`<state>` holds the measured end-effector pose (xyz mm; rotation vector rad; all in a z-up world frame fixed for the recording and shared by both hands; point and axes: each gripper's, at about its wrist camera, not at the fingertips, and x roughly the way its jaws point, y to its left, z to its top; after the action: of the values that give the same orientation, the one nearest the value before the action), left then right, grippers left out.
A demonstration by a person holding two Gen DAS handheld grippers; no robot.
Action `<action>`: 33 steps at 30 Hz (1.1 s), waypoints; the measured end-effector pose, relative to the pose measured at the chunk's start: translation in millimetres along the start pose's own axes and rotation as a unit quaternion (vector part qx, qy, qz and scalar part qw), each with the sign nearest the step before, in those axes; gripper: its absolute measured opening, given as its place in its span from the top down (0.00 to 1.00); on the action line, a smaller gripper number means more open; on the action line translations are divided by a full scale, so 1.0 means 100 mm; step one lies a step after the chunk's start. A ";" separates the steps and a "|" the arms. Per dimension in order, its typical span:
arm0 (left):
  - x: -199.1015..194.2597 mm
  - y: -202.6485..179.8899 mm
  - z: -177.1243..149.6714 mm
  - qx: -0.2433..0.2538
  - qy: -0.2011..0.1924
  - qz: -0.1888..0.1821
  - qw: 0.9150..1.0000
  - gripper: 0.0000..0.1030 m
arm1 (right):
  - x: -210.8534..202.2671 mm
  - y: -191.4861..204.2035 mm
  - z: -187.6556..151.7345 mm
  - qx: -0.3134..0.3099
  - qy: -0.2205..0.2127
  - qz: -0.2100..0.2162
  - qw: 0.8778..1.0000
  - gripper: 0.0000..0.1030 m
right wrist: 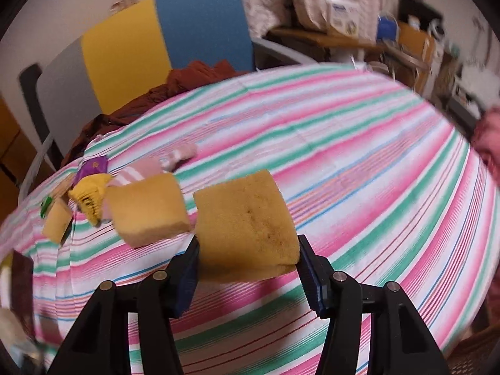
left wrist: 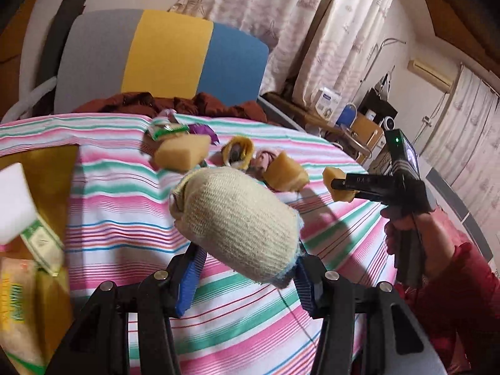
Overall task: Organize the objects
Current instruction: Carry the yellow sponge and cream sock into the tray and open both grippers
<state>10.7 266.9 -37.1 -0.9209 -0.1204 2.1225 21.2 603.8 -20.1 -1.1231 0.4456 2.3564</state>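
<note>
Both tools are loaded. The left tool (left wrist: 243, 268) is clamped on a cream rolled sock (left wrist: 237, 222), which it holds clear above the striped surface (left wrist: 125, 206), the roll's long axis running crosswise between the blue pads. The right tool (right wrist: 247, 265) is clamped on a yellow sponge block (right wrist: 245, 222), also lifted off the cloth; in the left view that same tool comes in from the right edge, in a hand with a red sleeve (left wrist: 462, 268). The relation that matters: the remaining pile sits toward the far edge of the surface, ahead of both tools. It holds a loose sponge (right wrist: 147, 209) just left of the held block, a further sponge (left wrist: 182, 153), a yellow rolled sock (left wrist: 239, 153), a pink sock (right wrist: 147, 167) and small wrappers. A brown box (left wrist: 40, 168) with white and green packets shows at the left edge, nearer the left tool, so the cream sock likely goes that way, though no target for it is certain. The right tool is nearer the loose sponge. Which group the held block joins I cannot tell.
</note>
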 end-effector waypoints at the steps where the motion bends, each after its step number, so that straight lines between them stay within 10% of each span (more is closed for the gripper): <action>1: -0.04 0.02 0.00 -0.003 -0.002 0.000 1.000 0.49 | -0.03 0.02 -0.01 -0.001 0.000 0.003 1.000 0.44; 16: -0.88 0.67 0.03 -0.053 -0.058 0.036 0.996 0.49 | -0.83 1.38 -0.53 -0.080 -0.003 0.169 0.982 0.44; 33: -1.61 1.55 -0.40 -0.104 -0.050 0.124 0.986 0.48 | -1.24 3.01 -1.48 -0.190 0.062 0.320 0.926 0.44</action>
<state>4.7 40.0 -31.3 -0.9919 -0.2979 2.4222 14.5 247.4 11.7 -1.4798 0.4615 3.0482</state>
